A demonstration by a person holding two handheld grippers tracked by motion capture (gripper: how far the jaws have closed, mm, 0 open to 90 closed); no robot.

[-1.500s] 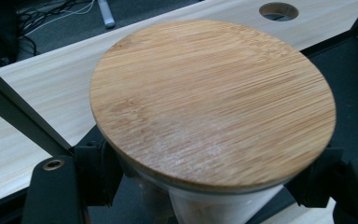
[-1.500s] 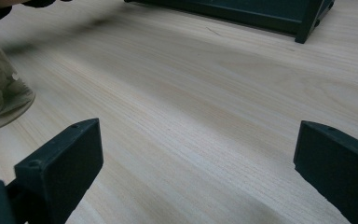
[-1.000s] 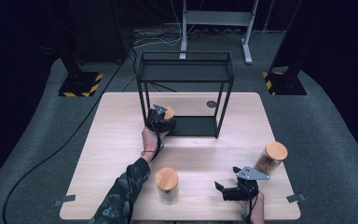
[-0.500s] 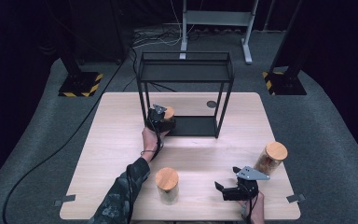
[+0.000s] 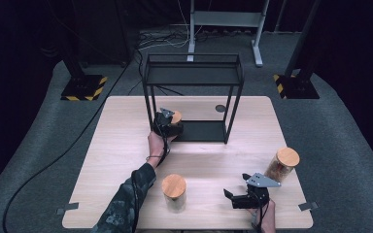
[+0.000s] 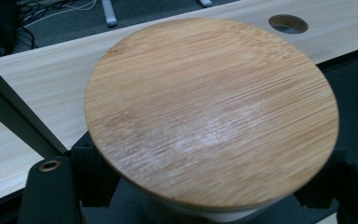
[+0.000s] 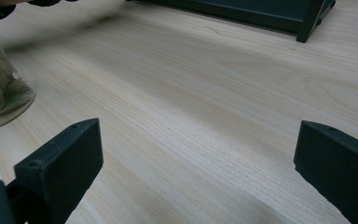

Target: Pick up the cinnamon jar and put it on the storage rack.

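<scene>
A glass jar with a round bamboo lid (image 6: 209,112) sits between the jaws of my left gripper (image 5: 172,124), which is shut on it below the lid. In the high view this jar (image 5: 176,117) is at the left end of the bottom shelf of a black metal rack (image 5: 193,74). One finger (image 6: 91,175) presses the jar's side. My right gripper (image 5: 231,198) hovers low over the table near the front right, open with nothing between its jaws (image 7: 200,158). A second lidded jar (image 5: 174,191) stands left of it, its glass base (image 7: 0,93) seen in the right gripper view.
A third lidded jar (image 5: 282,164) stands near the table's right edge, behind my right gripper. The wooden table (image 5: 126,145) has a round cable hole (image 5: 220,108) behind the rack. The rack's legs (image 5: 228,121) frame the low shelf (image 5: 206,131).
</scene>
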